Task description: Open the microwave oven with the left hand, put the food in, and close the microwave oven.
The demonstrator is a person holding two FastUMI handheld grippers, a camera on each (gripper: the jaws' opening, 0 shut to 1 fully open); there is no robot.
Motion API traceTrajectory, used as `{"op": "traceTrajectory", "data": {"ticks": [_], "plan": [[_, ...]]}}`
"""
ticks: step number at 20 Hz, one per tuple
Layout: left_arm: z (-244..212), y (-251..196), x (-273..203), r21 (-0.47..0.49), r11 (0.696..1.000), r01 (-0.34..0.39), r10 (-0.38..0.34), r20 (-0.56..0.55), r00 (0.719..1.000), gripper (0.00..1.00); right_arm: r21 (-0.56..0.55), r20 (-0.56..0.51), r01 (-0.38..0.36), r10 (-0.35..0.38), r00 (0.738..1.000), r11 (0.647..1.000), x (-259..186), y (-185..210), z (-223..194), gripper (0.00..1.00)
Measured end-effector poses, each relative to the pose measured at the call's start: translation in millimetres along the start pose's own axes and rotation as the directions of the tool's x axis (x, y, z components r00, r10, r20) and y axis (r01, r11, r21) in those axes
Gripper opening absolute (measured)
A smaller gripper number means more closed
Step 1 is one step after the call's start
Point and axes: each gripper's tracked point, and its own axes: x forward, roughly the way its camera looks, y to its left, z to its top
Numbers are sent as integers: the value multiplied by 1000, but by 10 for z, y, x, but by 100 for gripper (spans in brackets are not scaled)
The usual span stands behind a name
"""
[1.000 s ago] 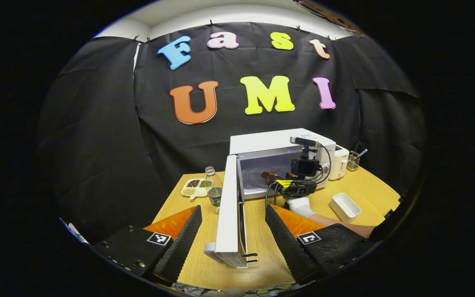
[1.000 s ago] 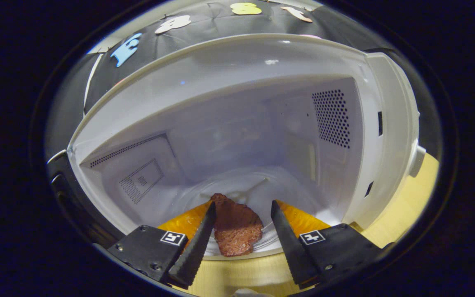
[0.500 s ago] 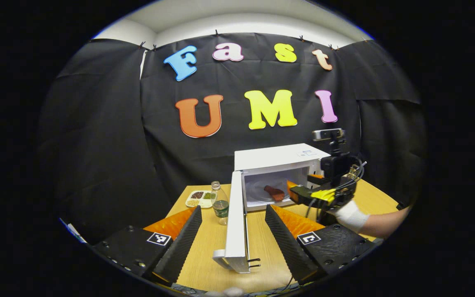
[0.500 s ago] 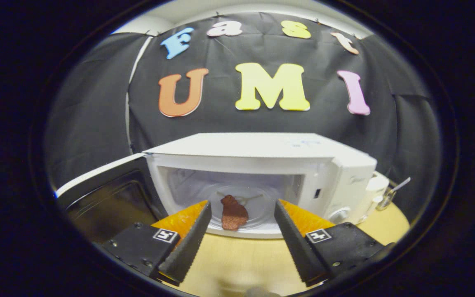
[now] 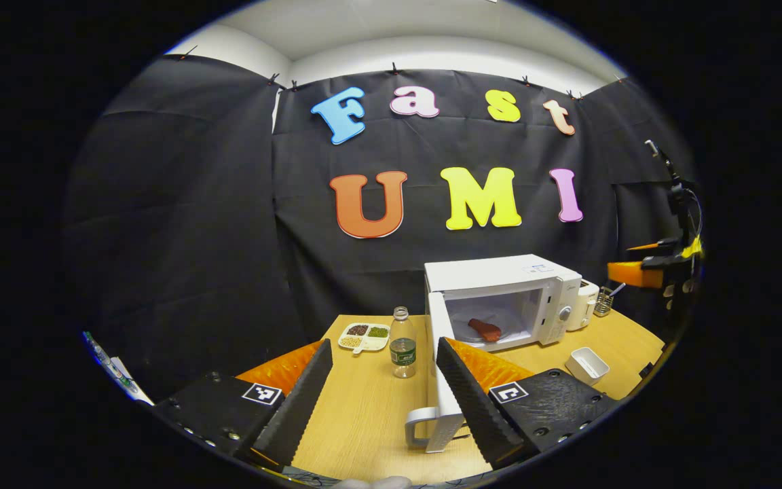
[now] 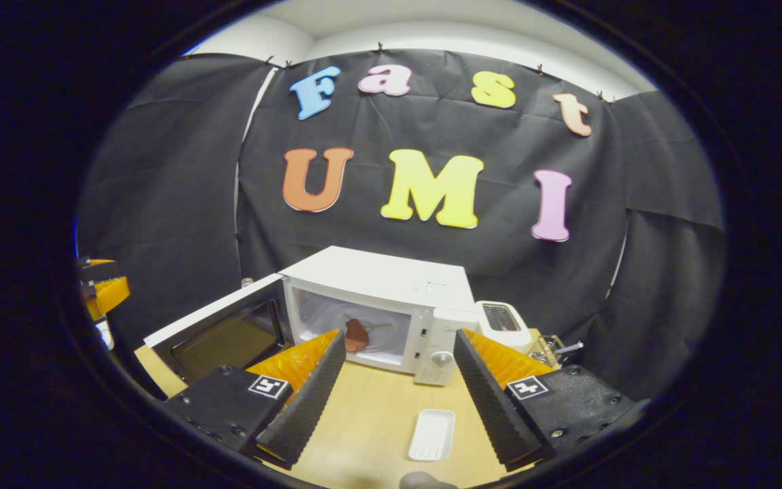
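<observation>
So the food point(image 5: 485, 330) is sitting on the glass plate inside the microwave point(image 5: 499, 299), and the door point(image 5: 440, 370) hangs wide open, which means the only bit left is shutting it, by my read. Both claws are released with nothing in them: the left gripper point(image 5: 384, 387) has its fingers spread apart over the table point(image 5: 357, 414), and the right gripper point(image 6: 391, 387) is spread the same way, well back from the oven. If I were doing this step, I'd bring the left one around to the outer face of the door near the handle point(image 5: 418, 428) and push it in a smooth arc till the latch catches, no slamming, since the whole oven looks light enough to scoot on that wood top. I'd also watch the bottle point(image 5: 402, 343), which stands just beside the door on the outside. As for the views: the left gripper view looks along the door nearly edge-on, so you get the handle, the bottle and a little divided tray of beans point(image 5: 364, 335), plus the other gripper raised at the far right edge. The right gripper view looks at the oven more from the front, so it shows the door's dark inner window point(image 6: 228, 336), the knob panel, a toaster point(image 6: 501, 319) next to the oven, and a white dish point(image 6: 432, 435) lying on the table between its fingers.
</observation>
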Motion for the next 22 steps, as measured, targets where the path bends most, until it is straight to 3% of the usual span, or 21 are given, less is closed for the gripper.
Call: {"op": "traceTrajectory", "data": {"ticks": [1,2,3,4,5,6,7,8,11,13,18,19,20,22], "plan": [[-46,69,20,-3,1000,-6,6,-5,1000,95,3,0,26,-26,1000,1000,-121,-113,42,96],[-99,137,36,0,1000,-15,15,-9,1000,89,6,5,41,-41,999,999,-211,-194,61,100],[-106,201,54,4,1000,-22,22,-2,1000,95,15,11,58,-58,998,998,-288,-274,81,100],[-130,248,58,4,1000,-31,31,-2,1000,95,25,16,80,-81,997,996,-359,-371,91,96],[-158,285,76,3,999,-34,35,-3,999,84,41,14,96,-97,995,995,-417,-438,92,100],[-171,286,91,-4,1000,-30,30,-4,1000,89,56,5,103,-104,995,993,-445,-477,65,95],[-208,290,86,-13,999,-33,32,-12,999,75,69,-4,109,-109,994,992,-469,-511,44,100],[-255,265,120,-21,999,-25,25,-21,999,55,79,-10,113,-113,994,990,-485,-540,42,96],[-347,362,158,-5,997,-71,71,-17,997,0,102,-16,137,-136,991,985,-532,-617,37,100],[-395,263,116,-8,999,-38,38,-15,999,0,110,-23,138,-136,990,984,-562,-603,19,96],[-758,255,284,-5,1000,-18,18,-74,997,0,130,-53,154,-149,987,979,-664,-722,-48,100],[-837,224,315,-13,1000,-10,9,-95,995,10,130,-61,168,-161,985,977,-702,-771,-56,100],[-909,206,331,-14,1000,-10,8,-110,994,0,132,-62,172,-165,984,976,-732,-813,-53,100],[-1050,100,380,-5,1000,8,-9,-137,991,0,126,-68,189,-181,981,974,-789,-907,-65,100]]}}
